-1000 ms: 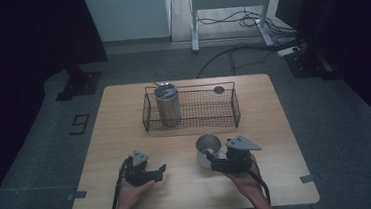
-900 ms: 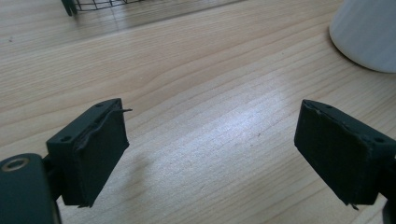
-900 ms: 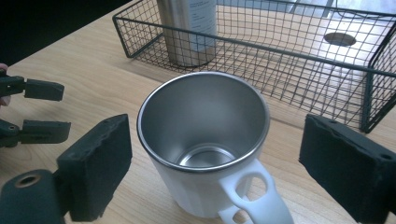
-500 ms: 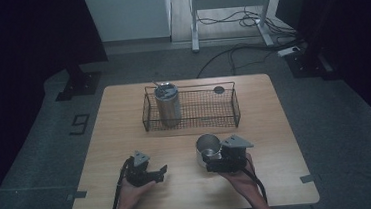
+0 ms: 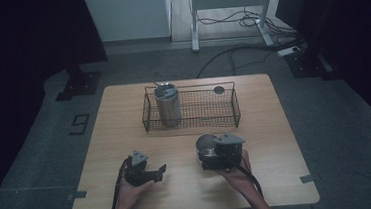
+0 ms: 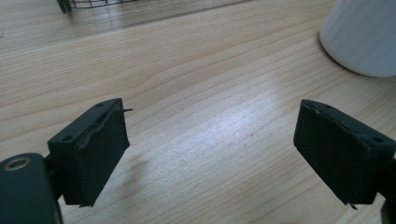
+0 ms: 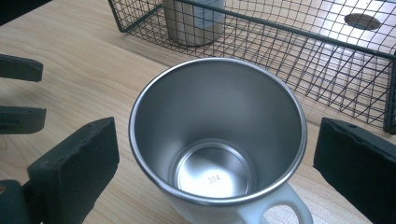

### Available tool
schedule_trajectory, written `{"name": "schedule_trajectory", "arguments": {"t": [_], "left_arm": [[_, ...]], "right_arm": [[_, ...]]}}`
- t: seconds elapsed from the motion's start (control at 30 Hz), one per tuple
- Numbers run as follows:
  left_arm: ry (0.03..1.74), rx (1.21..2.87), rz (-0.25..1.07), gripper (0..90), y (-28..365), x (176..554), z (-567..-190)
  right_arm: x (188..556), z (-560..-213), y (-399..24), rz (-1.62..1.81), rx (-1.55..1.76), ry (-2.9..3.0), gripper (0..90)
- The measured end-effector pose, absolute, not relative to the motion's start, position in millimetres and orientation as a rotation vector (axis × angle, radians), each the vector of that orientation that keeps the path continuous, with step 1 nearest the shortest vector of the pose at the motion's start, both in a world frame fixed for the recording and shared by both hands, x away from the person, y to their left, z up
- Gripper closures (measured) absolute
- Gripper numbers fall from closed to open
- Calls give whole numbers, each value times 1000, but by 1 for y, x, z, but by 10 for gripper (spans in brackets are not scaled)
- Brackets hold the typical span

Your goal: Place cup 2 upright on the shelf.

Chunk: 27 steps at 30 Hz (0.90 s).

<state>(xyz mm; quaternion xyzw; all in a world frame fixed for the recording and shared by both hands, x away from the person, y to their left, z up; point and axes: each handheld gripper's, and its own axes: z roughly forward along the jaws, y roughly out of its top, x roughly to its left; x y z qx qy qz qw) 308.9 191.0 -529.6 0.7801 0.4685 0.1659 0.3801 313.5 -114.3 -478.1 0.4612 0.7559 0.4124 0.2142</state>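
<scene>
at six o'clock on the table, the right gripper has just spread its jaws, now clear of the empty steel mug standing between them. left gripper rests open, empty. at twelve, the wire basket holds an upright tumbler.

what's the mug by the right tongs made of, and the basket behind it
The white-walled mug with a shiny metal lining: inside looks like brushed stainless steel, going by the reflective grey sheen and a "304" stamp on its floor; the matte white outer wall and handle could be plastic or coated metal. The black wire-mesh basket: thin metal wire, apparently dark-coated.
</scene>
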Motion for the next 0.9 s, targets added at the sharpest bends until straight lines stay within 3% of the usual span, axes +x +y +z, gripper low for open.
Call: {"name": "schedule_trajectory", "arguments": {"t": [0.7,0.9], "left_arm": [[1202,1994,426,101,192,309,-530],[1200,1993,432,101,191,309,-530]], "right_arm": [[324,-485,-99,1003,1247,2137,3],[326,-491,-95,944,1252,2139,49]]}}
